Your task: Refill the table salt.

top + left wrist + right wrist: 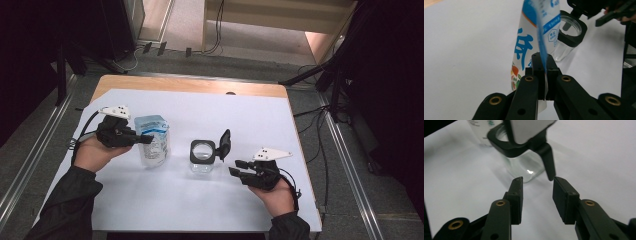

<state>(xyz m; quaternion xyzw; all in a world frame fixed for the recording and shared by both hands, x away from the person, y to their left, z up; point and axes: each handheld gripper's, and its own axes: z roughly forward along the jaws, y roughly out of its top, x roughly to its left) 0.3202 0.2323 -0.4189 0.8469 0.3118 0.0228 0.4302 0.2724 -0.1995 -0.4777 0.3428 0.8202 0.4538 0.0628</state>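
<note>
While the left gripper (541, 75) pinches the pouch's edge, the scene reads like this:

Left jaws: clamped together on the thin side seam of the white and blue printed plastic pouch (152, 140), which stands on the table left of the jar.

Right jaws: apart with nothing between them; the right gripper (537, 186) sits low on the table, just in front of the jar's hanging lid.

Jar: clear glass jar with a square black collar (202, 156), upright at the table's middle, mouth open, its black hinged lid (225, 144) tipped up on the right side.

Table: wooden top under a smooth white sheet (250, 120).

Materials: the pouch is soft, glossy film that bends and creases; the jar is hard, slick glass; collar and lid look like rigid matte plastic.

Risk, pouch: held only by a narrow seam, the soft film may slip out or fold, and the pouch could sag or topple when lifted.

Risk, jar: a nudge from the right gripper on the lid could slide or tip the light jar on the smooth sheet.

Risk, pouring: a floppy pouch mouth might miss the jar's opening.
</note>
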